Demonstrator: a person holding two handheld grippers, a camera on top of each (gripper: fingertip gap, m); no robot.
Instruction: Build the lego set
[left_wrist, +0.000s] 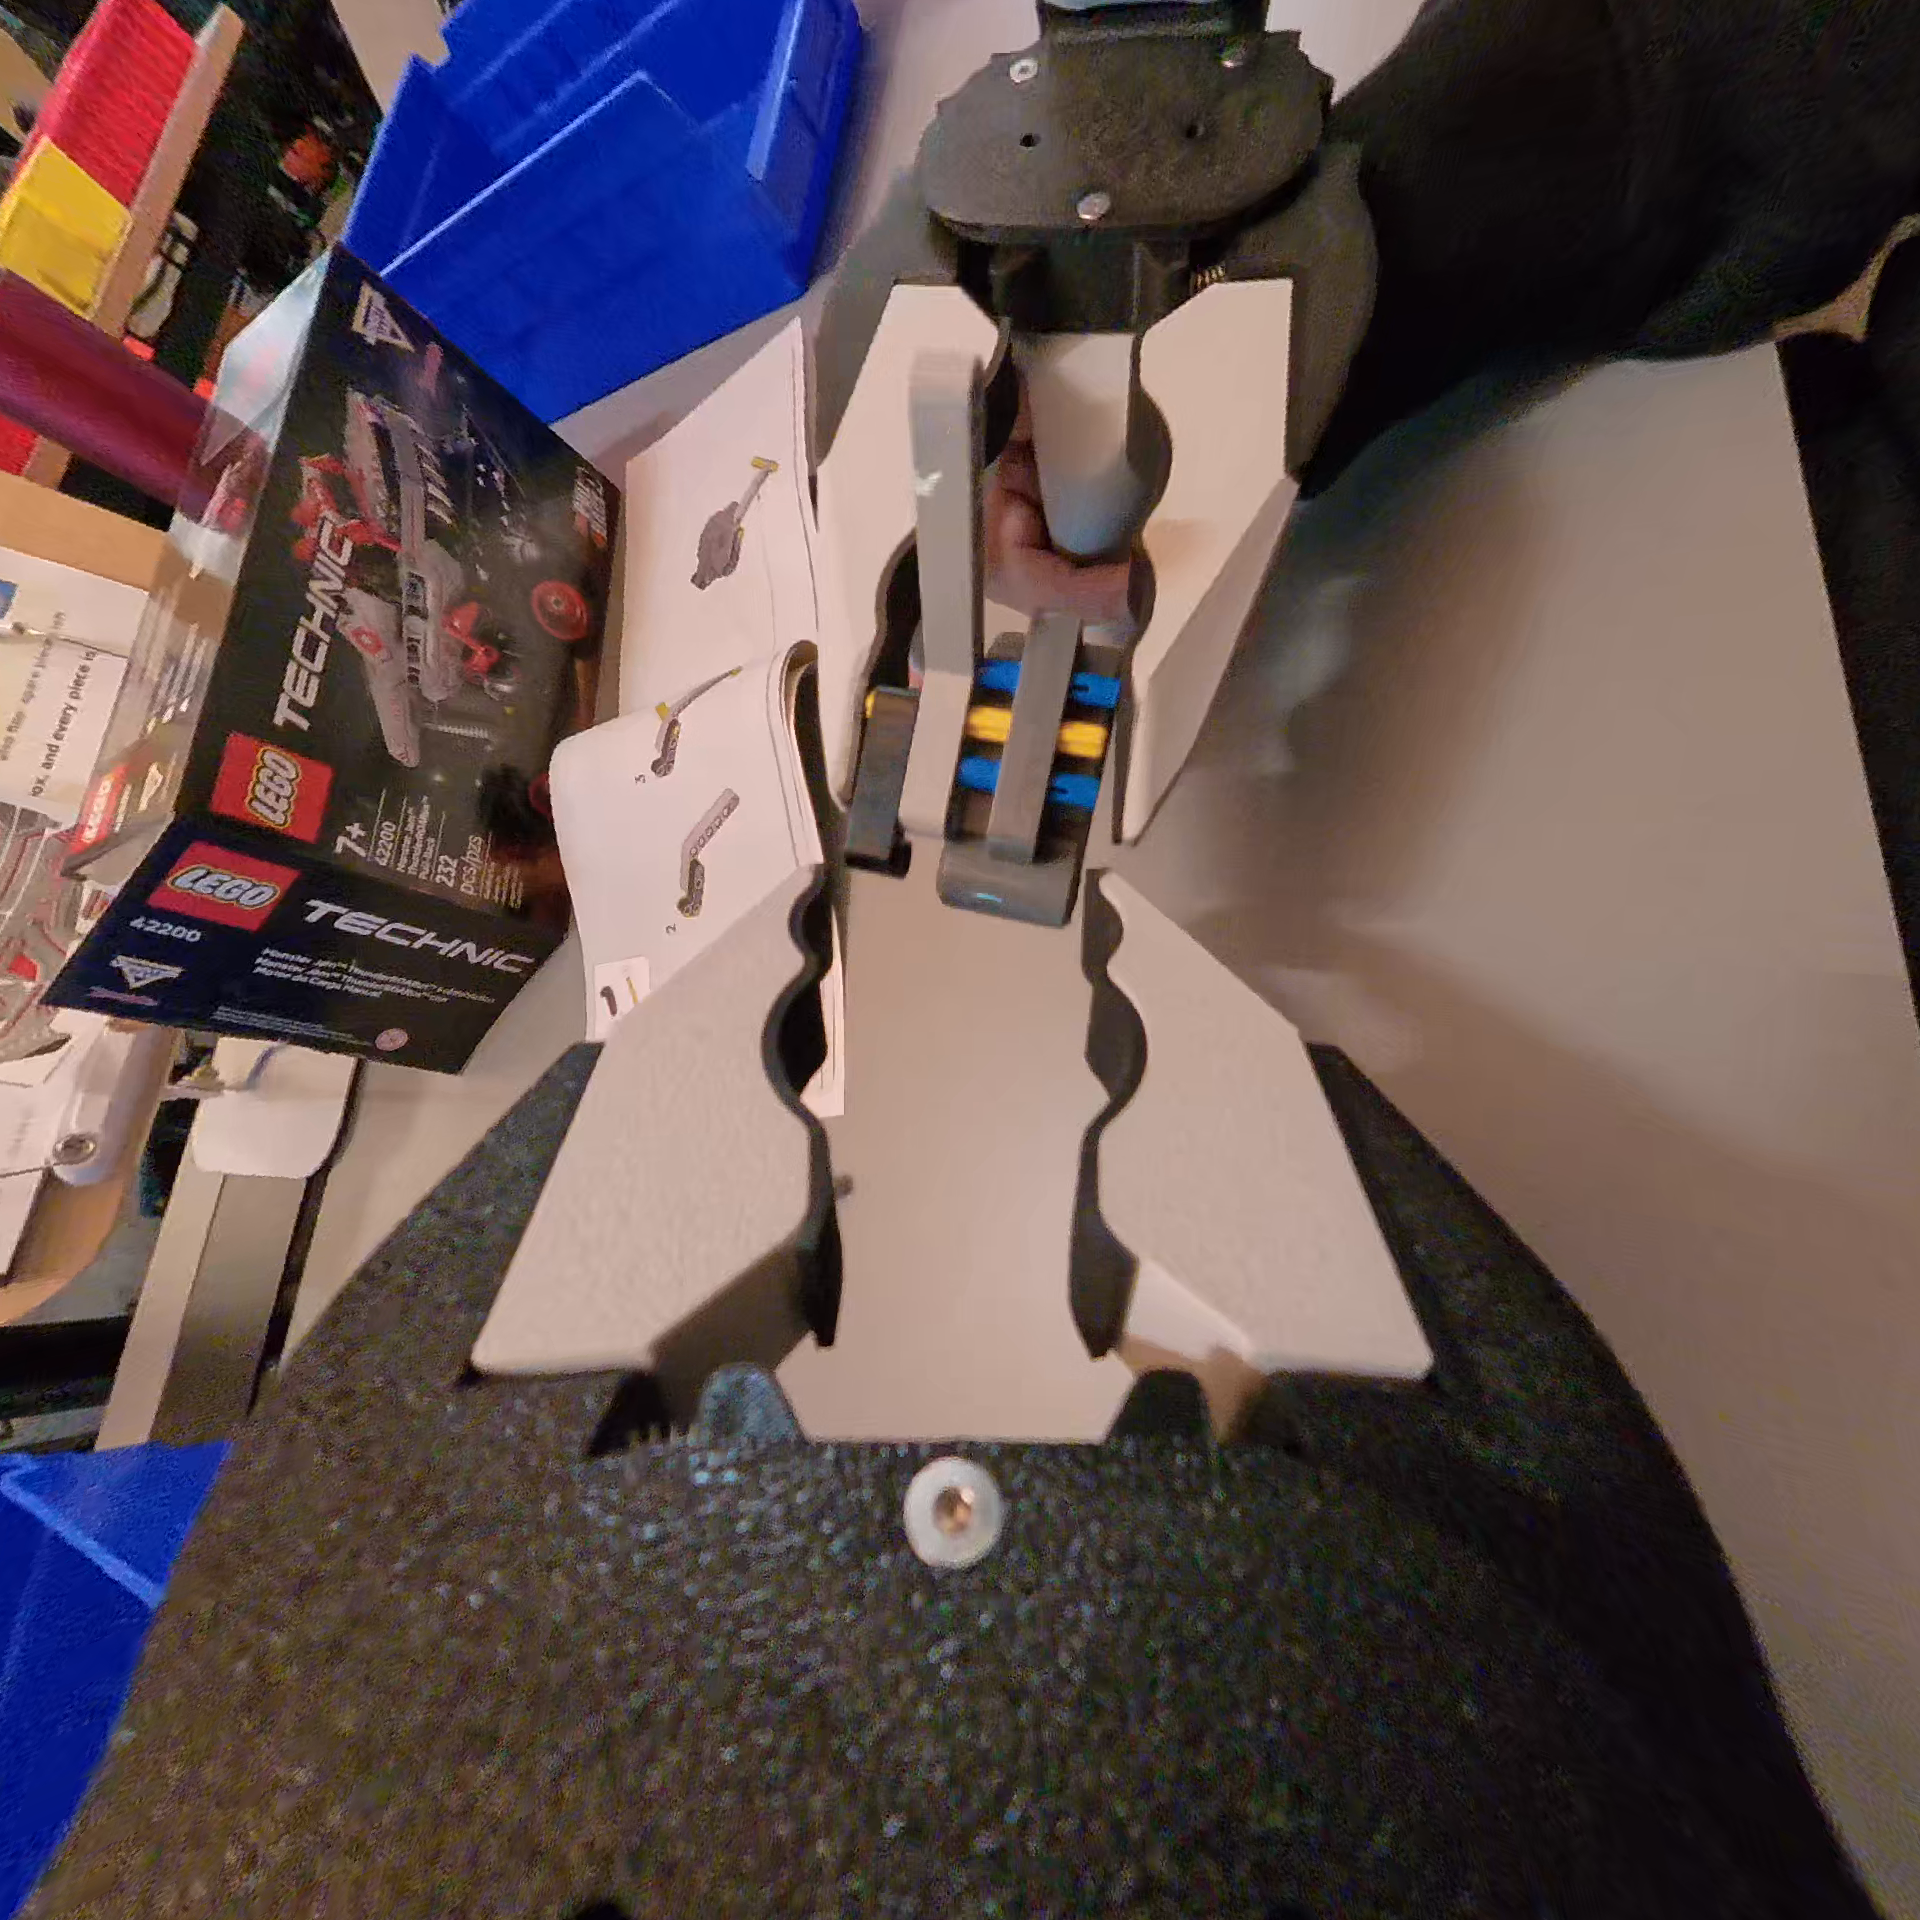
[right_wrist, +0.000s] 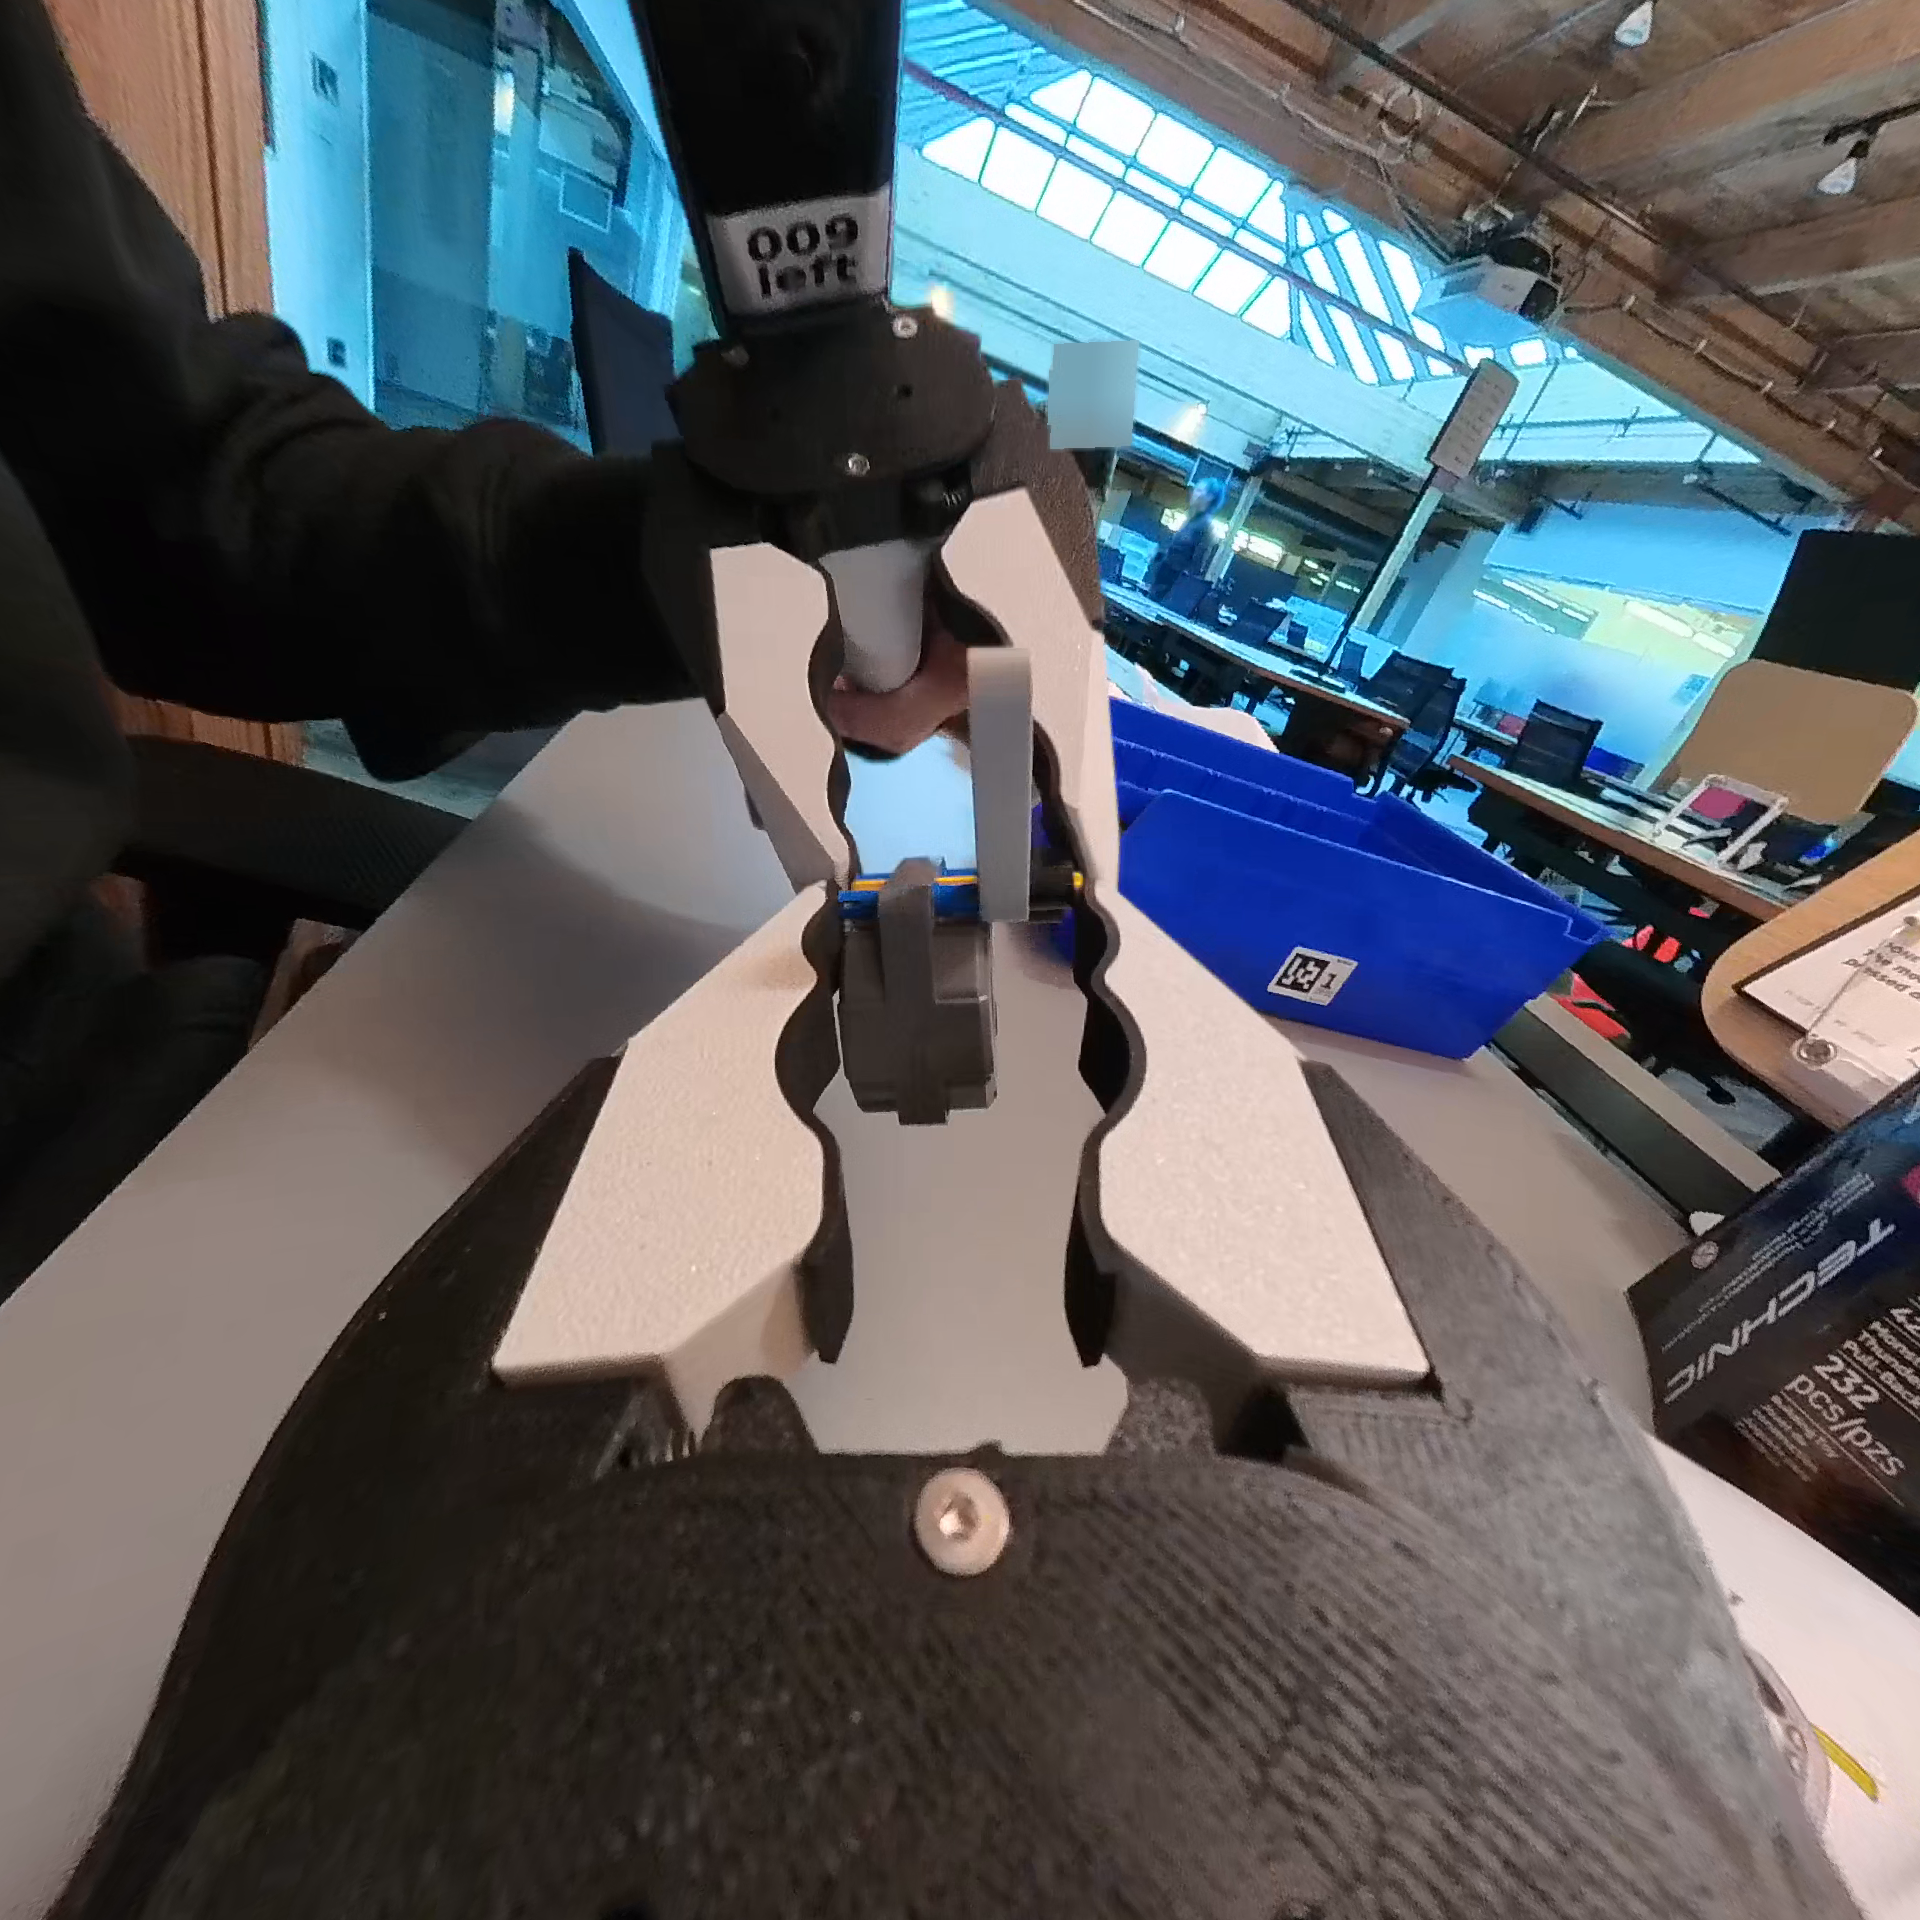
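The lego assembly (left_wrist: 1023, 774) is held in the air above the grey table (left_wrist: 1507, 831), between the two grippers, which face each other tip to tip. Its core is a dark grey block (right_wrist: 914, 1023) crossed by blue and yellow pins (right_wrist: 961, 886). The pins run crosswise, from one finger towards the other. A light grey beam (right_wrist: 1003, 790) rises from the pin row, with its long axis at right angles to the pins. In both views it points up the frame, past the other gripper's fingers. A small black piece (left_wrist: 881, 774) sits at one end of the row. The right gripper (right_wrist: 956, 925) has its fingers partly apart and set on either side of the assembly. In the left wrist view one finger lies against the black piece and the other against the block's far side, so it appears clamped across the pin row. The left gripper (left_wrist: 961, 894) is opened about as wide, with its tips level with the block's near end. There is a gap on each side of the block, and I cannot tell whether it grips anything. A hand (left_wrist: 1049, 561) in a black sleeve wraps the right gripper's handle. An open booklet (left_wrist: 707, 675) lies beside the assembly, next to the set's box (left_wrist: 343, 727). Blue bins (left_wrist: 603, 208) stand beyond them.
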